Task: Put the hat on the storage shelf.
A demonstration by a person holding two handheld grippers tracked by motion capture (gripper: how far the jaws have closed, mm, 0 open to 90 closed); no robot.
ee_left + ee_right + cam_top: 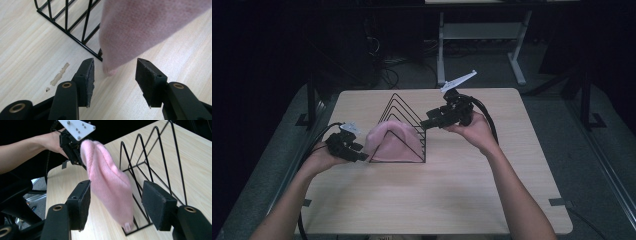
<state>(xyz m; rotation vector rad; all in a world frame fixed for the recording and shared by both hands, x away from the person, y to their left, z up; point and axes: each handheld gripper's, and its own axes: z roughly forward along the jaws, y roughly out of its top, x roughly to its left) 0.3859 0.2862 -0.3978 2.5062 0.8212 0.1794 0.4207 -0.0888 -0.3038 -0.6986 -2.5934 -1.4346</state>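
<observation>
Fabric, pink and knitted, is seen draped over the near end of a black wire rack (404, 120) that stands on the light wooden counter (447, 195); this pink knit cloth (392, 142) hangs across the rack's triangular wire dividers, and its lower edge reaches the counter beside the rack's base. The left gripper (357, 152) is held low at the cloth's left side, and in the left gripper view its fingers (87, 77) are seen spread apart, with the hanging end of the cloth (140, 30) just ahead of the gap and nothing clasped between them. A pale smear (59, 74) is visible on the counter near the left finger. The right gripper (428, 123) is held higher, at the rack's right side, tilted down toward the cloth; in the right gripper view its fingers (157, 205) are likewise parted, and the cloth (110, 185) is seen beyond the gap, not touched by either finger. In that same view the left gripper (72, 150), with its grey plate, is seen at the cloth's far end, and the rack's dividers (155, 162) rise behind the cloth. Whether the left gripper touches the cloth cannot be told.
</observation>
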